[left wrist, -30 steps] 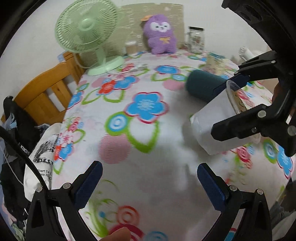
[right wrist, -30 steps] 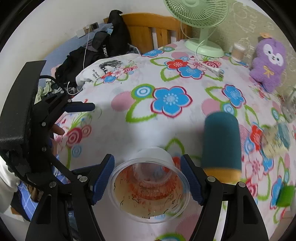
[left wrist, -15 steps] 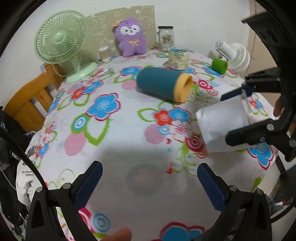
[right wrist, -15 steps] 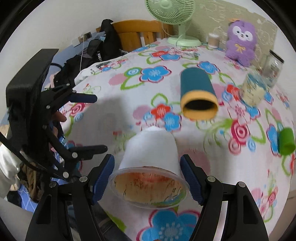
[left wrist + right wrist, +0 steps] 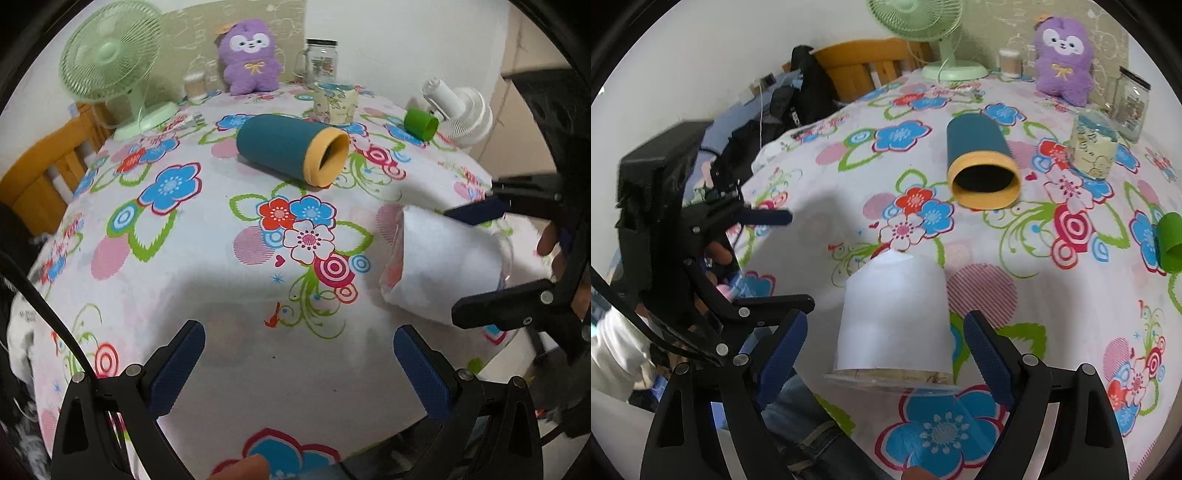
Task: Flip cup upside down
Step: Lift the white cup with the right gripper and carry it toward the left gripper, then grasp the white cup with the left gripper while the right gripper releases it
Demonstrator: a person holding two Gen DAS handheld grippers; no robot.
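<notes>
- Cup (image 5: 439,262), from the left wrist view: a white-sleeved clear plastic cup sits between the fingers of the right gripper (image 5: 480,258), tipped well over, its base pointing toward the middle of the table and its rim back toward the holder's hand. It appears to hang just above the floral tablecloth (image 5: 221,295) near the table's front right edge.
- Left gripper (image 5: 295,354) hovers over the cloth, jaws spread wide, holding nothing.
- Right wrist view: the cup (image 5: 894,321) points base-away, rim (image 5: 890,380) nearest the lens. Both blue pads flank it closely; I cannot tell whether they press its wall, though the cup seems to be carried by them.
- Progress, as I judge it: the turn is partly made. The cup is past lying sideways but not fully inverted, and its rim is not yet down on the cloth. Finishing the rotation and setting it down remain.
- Around it: a teal tumbler (image 5: 979,158) lies on its side mid-table, with a patterned cup (image 5: 1093,147), a green cup (image 5: 1171,243), a glass jar (image 5: 1132,105), a purple plush (image 5: 1063,59) and a green fan (image 5: 923,22) behind; a wooden chair (image 5: 864,70) stands at the far edge.
</notes>
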